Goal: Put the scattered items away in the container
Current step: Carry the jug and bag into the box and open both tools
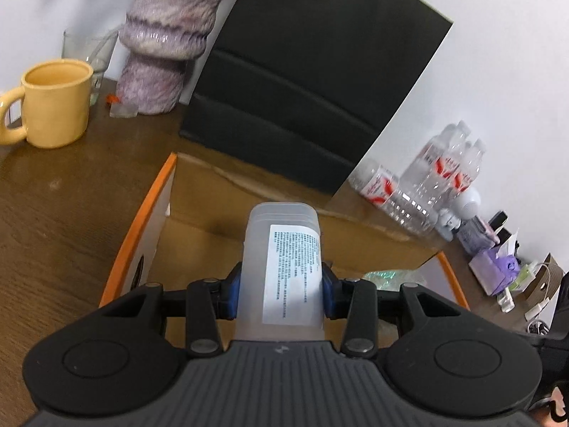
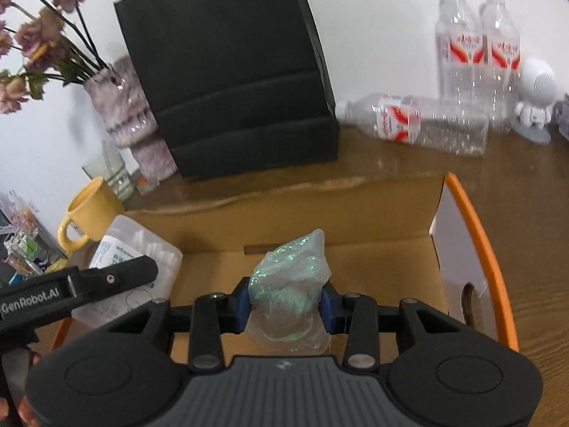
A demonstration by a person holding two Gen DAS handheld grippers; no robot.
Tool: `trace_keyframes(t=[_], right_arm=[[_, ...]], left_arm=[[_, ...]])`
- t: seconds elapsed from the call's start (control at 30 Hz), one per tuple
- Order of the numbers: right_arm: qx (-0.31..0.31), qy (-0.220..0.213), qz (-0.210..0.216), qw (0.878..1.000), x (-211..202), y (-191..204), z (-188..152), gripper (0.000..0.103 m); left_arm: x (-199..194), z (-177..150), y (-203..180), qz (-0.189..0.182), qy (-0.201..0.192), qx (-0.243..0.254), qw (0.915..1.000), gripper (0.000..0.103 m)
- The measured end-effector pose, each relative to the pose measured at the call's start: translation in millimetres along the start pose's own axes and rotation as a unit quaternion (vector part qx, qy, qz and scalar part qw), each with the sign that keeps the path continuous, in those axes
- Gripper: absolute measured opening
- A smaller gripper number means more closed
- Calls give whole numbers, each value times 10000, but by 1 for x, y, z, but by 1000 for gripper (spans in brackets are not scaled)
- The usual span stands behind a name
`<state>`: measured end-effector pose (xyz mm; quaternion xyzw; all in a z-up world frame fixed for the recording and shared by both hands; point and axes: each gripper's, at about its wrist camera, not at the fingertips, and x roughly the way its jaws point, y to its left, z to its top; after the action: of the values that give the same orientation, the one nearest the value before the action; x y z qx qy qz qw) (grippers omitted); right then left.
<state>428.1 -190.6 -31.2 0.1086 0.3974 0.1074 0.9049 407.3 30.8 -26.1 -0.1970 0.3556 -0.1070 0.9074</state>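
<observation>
An open cardboard box with orange-edged flaps (image 1: 156, 210) (image 2: 469, 213) lies on the wooden table. My left gripper (image 1: 281, 291) is shut on a translucent plastic case with a white label (image 1: 284, 263), holding it over the box's left part; the case, holding cotton swabs, also shows in the right wrist view (image 2: 142, 259). My right gripper (image 2: 286, 302) is shut on a glittery green-white plastic bag (image 2: 290, 284), held over the box's inside. The bag peeks out at the right in the left wrist view (image 1: 384, 277).
A black paper bag (image 1: 306, 82) (image 2: 231, 71) stands behind the box. A yellow mug (image 1: 53, 103) (image 2: 89, 210), a glass and a purple vase (image 1: 167, 35) stand at the left. Clear water bottles (image 2: 476, 46) and a white figure (image 2: 537, 96) stand at the right.
</observation>
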Motion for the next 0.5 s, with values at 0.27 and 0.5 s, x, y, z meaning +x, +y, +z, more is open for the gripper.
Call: trace_keyframes(t=[0.27,0.5], right_arm=[[32,70,-218,9997,1,-1,-1,48],[-17,11,-238,9997,-9,1,0,83]], left_arm=[[4,-1,0,17,164,14,9999,51],[-8,1,-7,-39,43,110,9999,88]])
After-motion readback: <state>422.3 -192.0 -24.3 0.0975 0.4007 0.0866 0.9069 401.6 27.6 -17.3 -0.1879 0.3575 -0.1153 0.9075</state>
